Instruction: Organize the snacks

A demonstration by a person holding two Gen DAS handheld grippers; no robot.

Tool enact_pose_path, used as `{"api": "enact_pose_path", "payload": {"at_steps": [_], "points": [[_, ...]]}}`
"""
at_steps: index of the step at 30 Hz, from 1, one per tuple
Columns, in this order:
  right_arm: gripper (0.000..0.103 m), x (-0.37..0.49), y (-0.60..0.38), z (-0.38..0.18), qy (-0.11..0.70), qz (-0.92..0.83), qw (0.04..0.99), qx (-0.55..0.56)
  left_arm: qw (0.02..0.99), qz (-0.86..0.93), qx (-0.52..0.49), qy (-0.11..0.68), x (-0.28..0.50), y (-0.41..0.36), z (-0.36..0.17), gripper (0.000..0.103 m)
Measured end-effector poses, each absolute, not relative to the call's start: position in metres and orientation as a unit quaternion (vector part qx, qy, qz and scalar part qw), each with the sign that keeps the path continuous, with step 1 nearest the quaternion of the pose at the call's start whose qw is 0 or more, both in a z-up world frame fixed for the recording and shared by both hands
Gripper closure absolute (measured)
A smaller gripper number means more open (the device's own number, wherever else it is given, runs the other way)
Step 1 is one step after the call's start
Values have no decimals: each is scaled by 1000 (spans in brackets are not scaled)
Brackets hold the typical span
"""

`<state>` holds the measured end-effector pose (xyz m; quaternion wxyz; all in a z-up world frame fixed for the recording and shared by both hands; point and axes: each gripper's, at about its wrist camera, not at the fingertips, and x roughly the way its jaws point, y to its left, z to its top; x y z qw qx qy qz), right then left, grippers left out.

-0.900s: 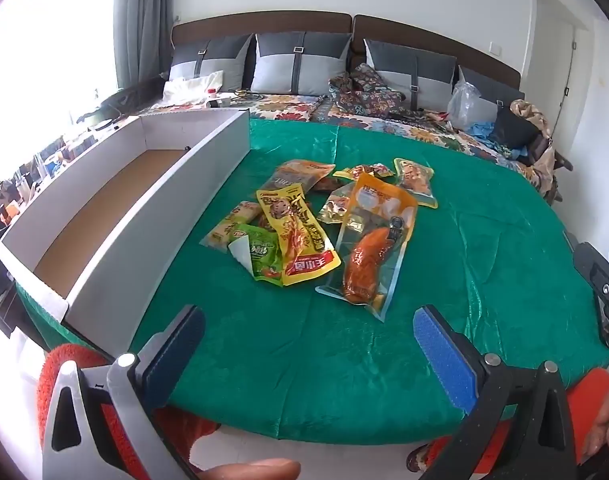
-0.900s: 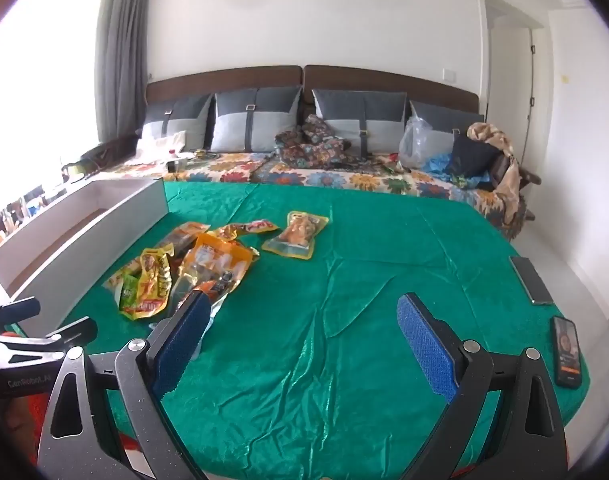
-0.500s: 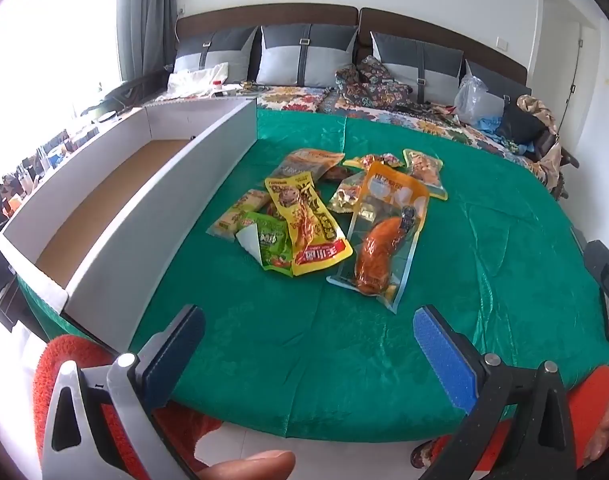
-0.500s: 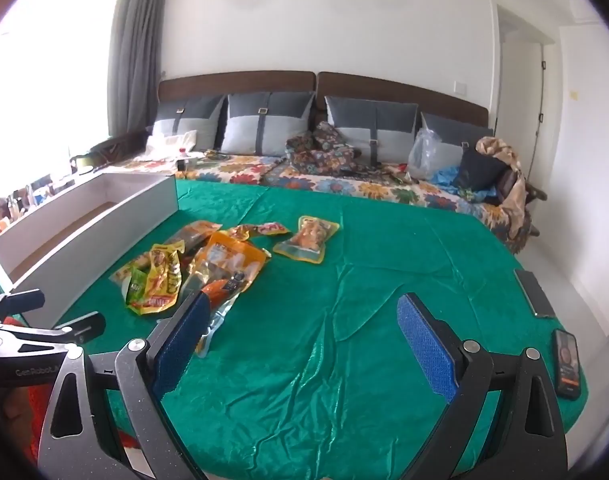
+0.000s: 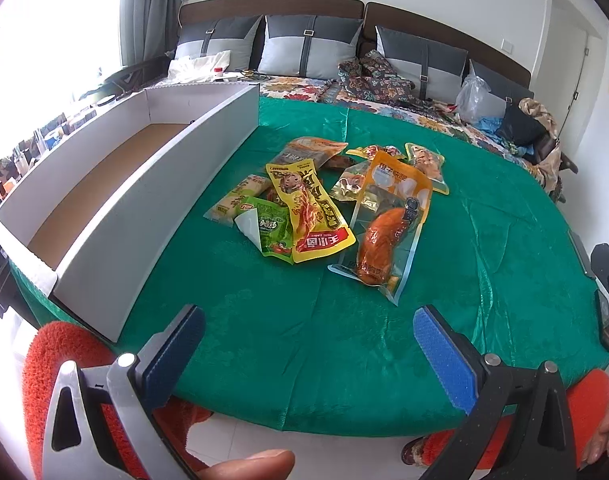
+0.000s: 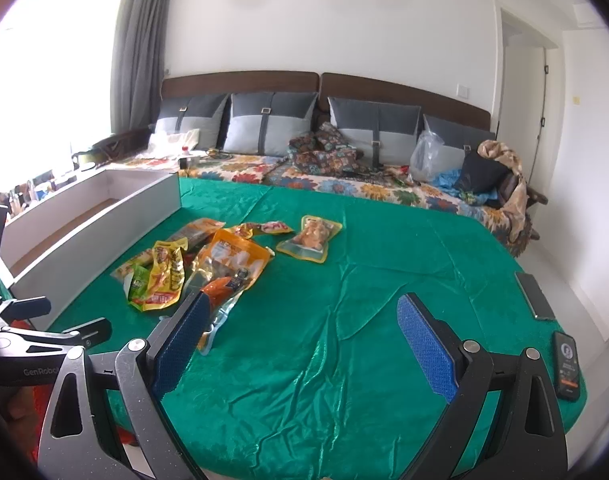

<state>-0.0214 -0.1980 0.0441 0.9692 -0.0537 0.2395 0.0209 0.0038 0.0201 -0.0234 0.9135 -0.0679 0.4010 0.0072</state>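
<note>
Several snack packets lie in a loose pile on a green tablecloth (image 5: pixel 264 320). In the left wrist view I see a yellow packet (image 5: pixel 306 212), a green packet (image 5: pixel 270 230), a clear pouch with an orange sausage (image 5: pixel 384 236) and a beige packet (image 5: pixel 236 200). A long white open box (image 5: pixel 116 216) with a brown floor stands left of the pile. My left gripper (image 5: pixel 304 346) is open and empty, near the table's front edge. My right gripper (image 6: pixel 304 340) is open and empty, right of the pile; the yellow packet (image 6: pixel 166 276) and a small chicken pouch (image 6: pixel 310 238) show there.
Two phones (image 6: pixel 534 296) (image 6: pixel 566 364) lie at the table's right edge. A bed with grey pillows (image 6: pixel 272 124) and clutter stands behind the table. The box (image 6: pixel 88 236) takes up the table's left side. Red slippers (image 5: pixel 60 360) show below the front edge.
Both grippers have moved a little forward and up over the table. The pile and the box look closer. Both grippers stay open and nothing on the table has moved.
</note>
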Motion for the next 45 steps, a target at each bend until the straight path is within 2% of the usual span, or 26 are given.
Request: {"api": "enact_pose_path", "payload": {"at_steps": [12, 18, 25, 29, 39, 41, 45], "points": [[7, -19, -203, 36, 254, 19, 966, -44, 916, 9, -64, 396, 4, 23, -29, 0], [7, -20, -200, 35, 255, 22, 966, -46, 917, 25, -44, 395, 35, 30, -36, 0], [7, -21, -195, 36, 244, 22, 968, -56, 898, 38, -53, 436, 68, 44, -78, 0], [7, 6, -192, 10, 322, 56, 945, -24, 888, 47, -21, 457, 77, 41, -107, 0], [7, 139, -165, -60, 476, 86, 869, 103, 866, 62, -46, 494, 88, 64, -131, 0], [7, 159, -142, -70, 494, 98, 860, 83, 866, 61, -46, 494, 88, 66, -132, 0], [7, 170, -93, -93, 509, 112, 853, -31, 867, 55, -42, 493, 87, 68, -133, 0]]}}
